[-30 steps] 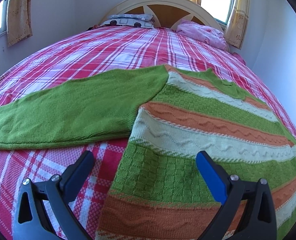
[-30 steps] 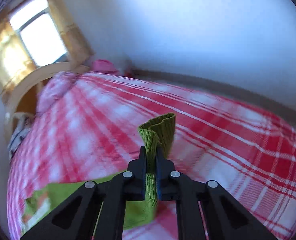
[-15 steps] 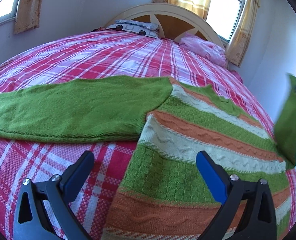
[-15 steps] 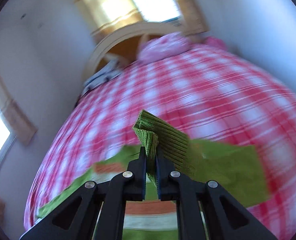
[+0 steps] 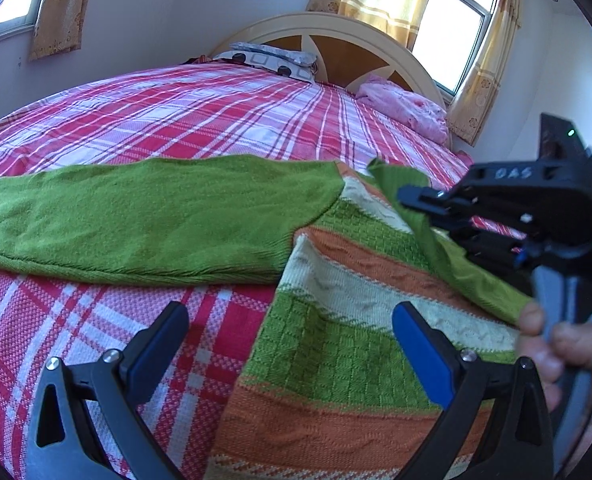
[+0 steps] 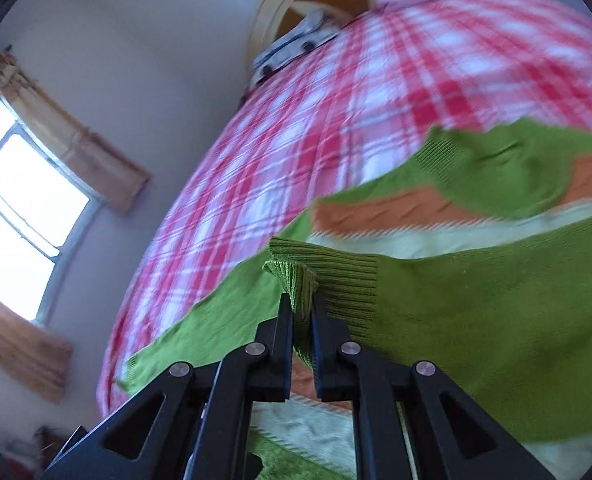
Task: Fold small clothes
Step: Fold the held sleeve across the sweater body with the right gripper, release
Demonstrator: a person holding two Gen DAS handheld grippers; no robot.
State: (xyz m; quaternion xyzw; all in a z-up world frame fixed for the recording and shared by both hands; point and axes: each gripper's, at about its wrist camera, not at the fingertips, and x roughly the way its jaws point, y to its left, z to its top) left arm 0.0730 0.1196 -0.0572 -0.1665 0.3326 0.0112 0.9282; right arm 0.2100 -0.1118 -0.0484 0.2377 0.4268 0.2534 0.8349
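Sweater (image 5: 335,344) spread on the bed (image 5: 216,120)
Right gripper (image 6: 303,312) clamps the green cuff (image 6: 292,276); left gripper (image 5: 292,340) fingers stand wide apart, holding nothing.

sweater (image 5: 359,312): chunky matt knit | bedspread (image 5: 200,120): woven plaid cloth | headboard (image 5: 359,52): smooth painted wood, I think

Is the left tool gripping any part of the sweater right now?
No: the left tool stands open, its blue pads apart above the striped sweater with nothing pinched between them.
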